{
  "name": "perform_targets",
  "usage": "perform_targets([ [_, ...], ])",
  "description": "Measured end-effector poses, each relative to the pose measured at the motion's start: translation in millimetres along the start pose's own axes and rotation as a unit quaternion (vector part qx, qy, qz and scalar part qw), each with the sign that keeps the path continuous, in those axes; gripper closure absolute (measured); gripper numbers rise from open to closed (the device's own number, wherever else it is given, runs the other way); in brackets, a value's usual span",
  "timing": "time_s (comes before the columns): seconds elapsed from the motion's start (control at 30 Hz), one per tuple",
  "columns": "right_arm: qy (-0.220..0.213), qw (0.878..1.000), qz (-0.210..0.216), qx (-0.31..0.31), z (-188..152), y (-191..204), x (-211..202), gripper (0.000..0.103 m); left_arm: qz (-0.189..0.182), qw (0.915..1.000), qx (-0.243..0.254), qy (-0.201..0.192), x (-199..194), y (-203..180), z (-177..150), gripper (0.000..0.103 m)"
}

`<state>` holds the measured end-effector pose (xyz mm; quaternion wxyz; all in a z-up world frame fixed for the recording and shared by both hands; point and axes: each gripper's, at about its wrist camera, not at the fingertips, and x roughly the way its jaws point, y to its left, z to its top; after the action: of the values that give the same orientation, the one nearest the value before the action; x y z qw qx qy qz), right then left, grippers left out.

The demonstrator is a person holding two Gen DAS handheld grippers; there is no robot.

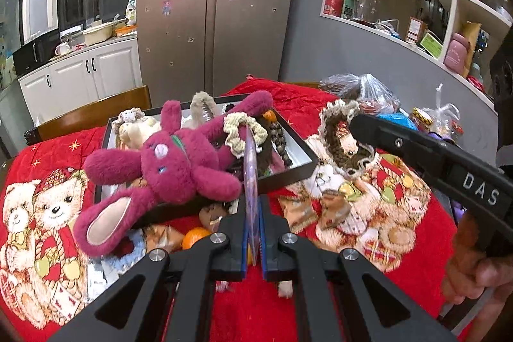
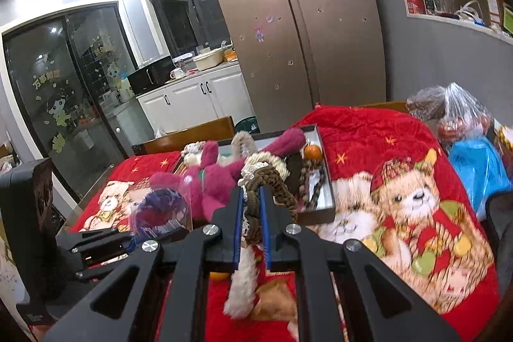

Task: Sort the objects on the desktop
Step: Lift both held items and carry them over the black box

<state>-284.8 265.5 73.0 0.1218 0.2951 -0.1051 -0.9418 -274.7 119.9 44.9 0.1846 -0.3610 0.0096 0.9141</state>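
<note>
- The left gripper (image 1: 253,233) pinches a thin clear disc (image 1: 250,181) edge-on above the black tray's (image 1: 298,169) near edge; it looks stiff, slippery, best held by its rim.
- The right gripper (image 2: 251,220) clamps a soft brown crocheted scrunchie (image 2: 266,185), raised near the tray's right side above the red blanket (image 2: 368,133).

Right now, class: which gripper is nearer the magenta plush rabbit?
Left. The left gripper, clamping a clear disc, sits right beside the rabbit; the right gripper holds a brown scrunchie farther right.
</note>
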Motion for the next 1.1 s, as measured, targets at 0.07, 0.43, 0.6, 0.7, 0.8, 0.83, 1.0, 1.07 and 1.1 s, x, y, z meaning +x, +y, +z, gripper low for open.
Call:
perform_targets([
  [0.07,0.0,1.0,-0.003,-0.002,9.3,-4.4,9.2,0.092,-0.005,1.0,-0.004,0.001,8.1,-0.8,6.6,0.098],
  [0.43,0.022,1.0,-0.003,0.008,41.2,-44.0,84.1,0.091,-0.02,0.9994,-0.027,0.006,66.0,3.3,47.3,0.098],
  [0.6,0.046,0.999,-0.001,0.023,39.1,-61.1,119.1,0.091,-0.023,0.9986,-0.048,0.008,84.4,12.7,49.3,0.098],
  [0.7,0.053,0.998,0.005,0.018,38.2,-64.3,129.5,0.091,-0.018,0.9994,-0.03,0.008,90.5,8.6,48.5,0.098],
  [0.8,0.055,0.998,0.014,0.028,39.6,-67.8,134.2,0.091,-0.029,0.9993,-0.025,0.006,92.9,7.2,51.1,0.098],
  [0.83,0.054,0.998,0.014,0.027,40.5,-67.5,136.1,0.091,-0.036,0.999,-0.028,0.005,93.5,7.6,52.3,0.098],
  [1.0,0.061,0.998,0.013,0.022,36.6,-63.0,144.2,0.091,-0.045,0.9989,-0.01,-0.003,96.5,-1.0,53.3,0.098],
  [1.07,0.063,0.998,0.01,0.022,35.0,-62.1,145.1,0.091,-0.05,0.9987,-0.014,0.002,100.2,0.3,53.2,0.098],
  [1.1,0.063,0.998,0.012,0.023,34.7,-62.1,145.2,0.091,-0.051,0.9985,-0.017,0.004,102.0,1.5,53.0,0.098],
])
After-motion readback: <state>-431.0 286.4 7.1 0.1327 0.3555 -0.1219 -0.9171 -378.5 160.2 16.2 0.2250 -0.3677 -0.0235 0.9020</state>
